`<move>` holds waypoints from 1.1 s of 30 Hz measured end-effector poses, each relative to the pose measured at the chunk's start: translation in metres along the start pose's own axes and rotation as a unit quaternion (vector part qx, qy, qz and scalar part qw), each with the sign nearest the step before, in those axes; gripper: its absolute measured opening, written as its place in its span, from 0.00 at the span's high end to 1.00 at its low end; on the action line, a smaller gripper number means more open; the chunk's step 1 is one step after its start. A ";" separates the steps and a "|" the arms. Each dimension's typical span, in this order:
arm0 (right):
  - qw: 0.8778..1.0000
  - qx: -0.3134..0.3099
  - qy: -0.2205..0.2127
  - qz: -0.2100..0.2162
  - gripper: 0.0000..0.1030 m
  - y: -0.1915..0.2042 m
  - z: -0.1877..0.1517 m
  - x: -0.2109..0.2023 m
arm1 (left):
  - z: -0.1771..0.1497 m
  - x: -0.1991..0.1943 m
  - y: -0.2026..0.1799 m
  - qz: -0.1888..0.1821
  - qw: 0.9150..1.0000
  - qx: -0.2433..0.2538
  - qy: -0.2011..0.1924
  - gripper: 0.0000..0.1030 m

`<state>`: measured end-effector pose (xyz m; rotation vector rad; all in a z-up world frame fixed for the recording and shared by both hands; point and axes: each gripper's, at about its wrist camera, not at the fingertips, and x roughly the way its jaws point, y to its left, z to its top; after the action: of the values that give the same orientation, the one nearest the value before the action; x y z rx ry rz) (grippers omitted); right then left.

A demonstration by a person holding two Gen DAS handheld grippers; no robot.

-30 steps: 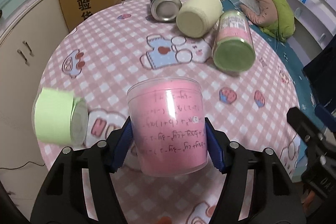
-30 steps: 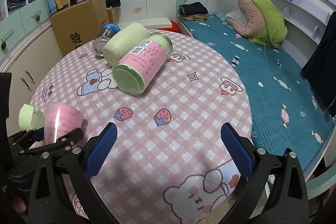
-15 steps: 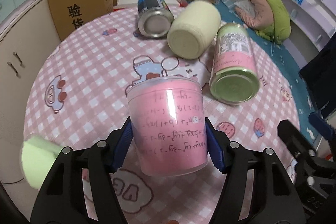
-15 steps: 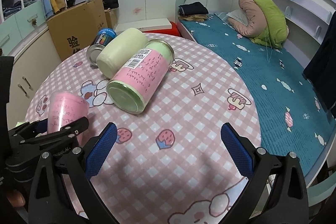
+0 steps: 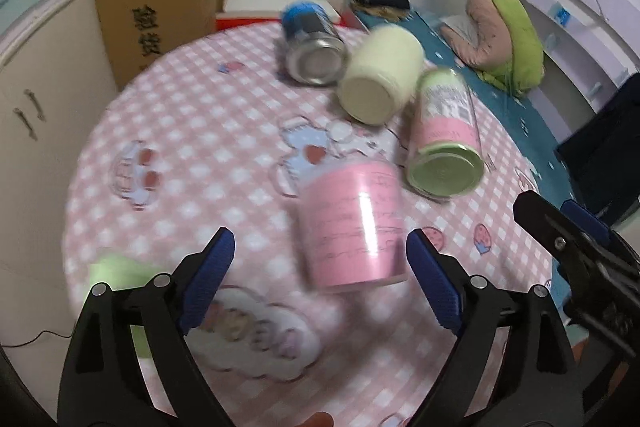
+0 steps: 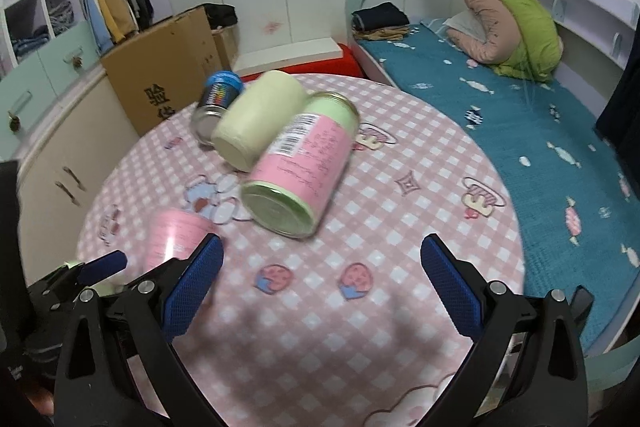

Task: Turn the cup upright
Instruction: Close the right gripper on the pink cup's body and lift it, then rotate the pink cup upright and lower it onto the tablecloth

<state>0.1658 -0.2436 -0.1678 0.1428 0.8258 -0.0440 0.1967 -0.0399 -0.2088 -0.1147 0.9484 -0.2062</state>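
A pink cup with handwriting print (image 5: 352, 223) stands on the pink checked table (image 5: 200, 131), wider end down, between the fingers of my left gripper (image 5: 320, 279). The jaws are wide apart and do not touch it. The cup also shows in the right wrist view (image 6: 172, 239), partly behind my right gripper's left finger. My right gripper (image 6: 320, 287) is open and empty over the table's near side. The left gripper shows at the lower left of the right wrist view (image 6: 80, 275).
Three containers lie on their sides at the far part of the table: a pink and green can (image 5: 444, 143), a cream cup (image 5: 380, 79), a blue can (image 5: 312, 43). A light green object (image 5: 116, 275) sits near the left edge. A cardboard box (image 5: 160, 3) stands behind.
My left gripper has opened and let go of the pink cup, which now stands on the table off to the right between the fingers. The right gripper stays open.
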 end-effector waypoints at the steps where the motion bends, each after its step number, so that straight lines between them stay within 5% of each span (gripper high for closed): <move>1: 1.000 0.001 0.001 0.002 0.07 0.004 0.001 0.000 | 0.001 -0.007 0.007 0.011 1.000 -0.006 -0.008 0.14; 12: 0.997 -0.013 0.041 0.057 0.07 0.056 0.007 0.028 | 0.013 -0.033 0.058 0.073 0.996 -0.023 -0.047 0.14; 26: 0.982 0.023 0.131 0.133 0.07 0.079 0.007 0.082 | 0.015 -0.025 0.089 0.081 0.995 -0.037 -0.045 0.14; 31: 0.980 0.020 0.135 0.145 0.22 0.082 0.008 0.085 | 0.016 -0.025 0.089 0.078 0.995 -0.035 -0.045 0.14; 33: 0.980 0.010 0.135 0.143 0.36 0.084 0.009 0.086 | 0.015 -0.024 0.087 0.076 0.996 -0.034 -0.044 0.14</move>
<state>0.2381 -0.1601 -0.2156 0.2909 1.0693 0.2433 0.2063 0.0508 -0.1970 -0.1119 0.8722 -0.0284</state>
